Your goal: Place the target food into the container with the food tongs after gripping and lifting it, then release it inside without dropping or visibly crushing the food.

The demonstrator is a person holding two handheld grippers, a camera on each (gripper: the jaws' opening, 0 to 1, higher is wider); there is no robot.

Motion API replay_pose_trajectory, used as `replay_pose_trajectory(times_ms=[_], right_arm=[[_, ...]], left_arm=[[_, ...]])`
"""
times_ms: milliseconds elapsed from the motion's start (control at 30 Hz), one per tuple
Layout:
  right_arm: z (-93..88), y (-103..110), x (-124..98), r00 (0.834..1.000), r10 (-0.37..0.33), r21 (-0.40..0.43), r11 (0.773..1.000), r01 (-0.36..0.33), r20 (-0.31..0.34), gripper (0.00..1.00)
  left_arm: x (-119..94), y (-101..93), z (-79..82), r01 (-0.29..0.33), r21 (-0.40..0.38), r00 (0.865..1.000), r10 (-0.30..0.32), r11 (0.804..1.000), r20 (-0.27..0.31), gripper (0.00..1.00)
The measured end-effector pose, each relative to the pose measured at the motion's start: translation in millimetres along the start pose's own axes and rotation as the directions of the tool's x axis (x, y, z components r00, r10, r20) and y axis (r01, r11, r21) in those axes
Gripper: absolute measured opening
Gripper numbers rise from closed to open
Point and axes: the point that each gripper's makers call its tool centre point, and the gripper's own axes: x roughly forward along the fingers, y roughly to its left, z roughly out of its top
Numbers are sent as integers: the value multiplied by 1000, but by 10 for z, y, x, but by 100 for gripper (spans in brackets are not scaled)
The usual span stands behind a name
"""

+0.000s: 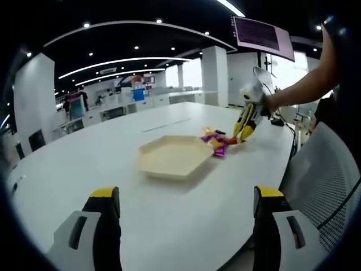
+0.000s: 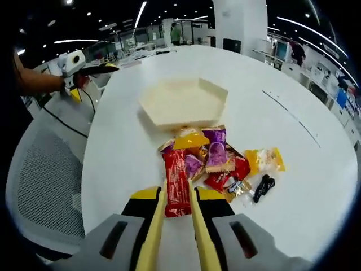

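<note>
A cream hexagonal tray [image 1: 175, 157] [image 2: 183, 101] sits empty on the white table [image 1: 84, 164]. Beside it lies a pile of snack packets [image 1: 220, 141] [image 2: 217, 161] in red, purple, yellow and orange. My right gripper [image 2: 177, 195] is shut on yellow food tongs [image 2: 155, 231]. The tong arms straddle a long red packet [image 2: 176, 186] at the near edge of the pile; I cannot tell whether they pinch it. In the left gripper view the right gripper [image 1: 246, 121] reaches down onto the pile. My left gripper [image 1: 186, 195] is open and holds nothing, near the table's edge.
A grey mesh chair [image 2: 45, 169] [image 1: 327, 175] stands at the table's edge. A small black object [image 2: 263, 186] lies right of the pile. A person's hand holds the left gripper [image 2: 84, 65] beyond the tray. A cable [image 2: 67, 121] hangs there.
</note>
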Motion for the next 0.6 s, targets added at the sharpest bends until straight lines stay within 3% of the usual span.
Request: replay_pose_trajectory(times_ms=[600], right_arm=[[596, -372, -478, 984, -93, 98, 992, 79, 152, 22]], left_arm=[[-8, 34, 5, -14, 4, 1000, 14, 1000, 5, 94]])
